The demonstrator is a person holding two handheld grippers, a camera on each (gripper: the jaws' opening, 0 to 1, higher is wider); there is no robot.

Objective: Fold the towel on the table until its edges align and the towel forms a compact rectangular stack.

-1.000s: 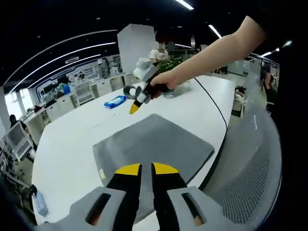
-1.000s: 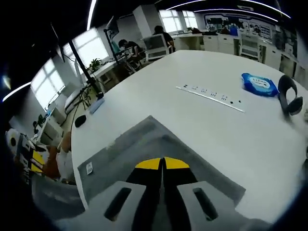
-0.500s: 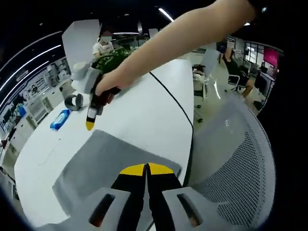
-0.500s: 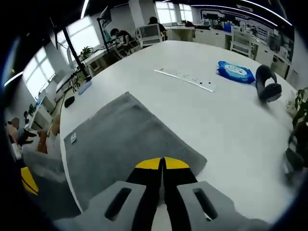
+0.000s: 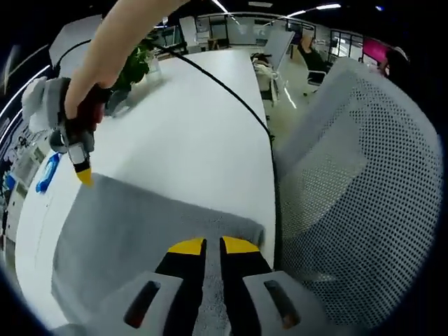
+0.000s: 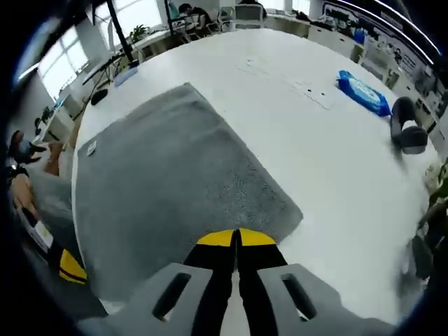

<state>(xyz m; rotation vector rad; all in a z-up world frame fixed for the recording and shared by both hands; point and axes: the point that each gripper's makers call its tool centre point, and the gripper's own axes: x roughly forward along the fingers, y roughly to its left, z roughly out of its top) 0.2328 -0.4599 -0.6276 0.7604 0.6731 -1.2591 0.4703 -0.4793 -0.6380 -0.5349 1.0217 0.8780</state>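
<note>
A grey towel (image 5: pixel 140 231) lies flat on the white table (image 5: pixel 196 133), near its edge. In the right gripper view the towel (image 6: pixel 168 182) has a small white tag (image 6: pixel 91 148) at its left side. My left gripper (image 5: pixel 204 246) hovers over the towel close to one corner, its yellow-tipped jaws a narrow gap apart with nothing between them. My right gripper (image 6: pixel 236 238) is shut just above the opposite corner, holding nothing. Held by a hand, the right gripper (image 5: pixel 82 171) also shows in the left gripper view, its tip down at the towel's far corner.
A grey mesh chair (image 5: pixel 350 175) stands right against the table edge beside the towel. A black cable (image 5: pixel 217 84) runs across the table, and a plant (image 5: pixel 136 66) stands beyond it. A blue wipes pack (image 6: pixel 362 93) and headphones (image 6: pixel 406 129) lie further off.
Both cameras have swung and dropped closer to the towel. The left jaws, pressed together half a second ago, now stand slightly apart. The right gripper has come down to the towel's far corner.
</note>
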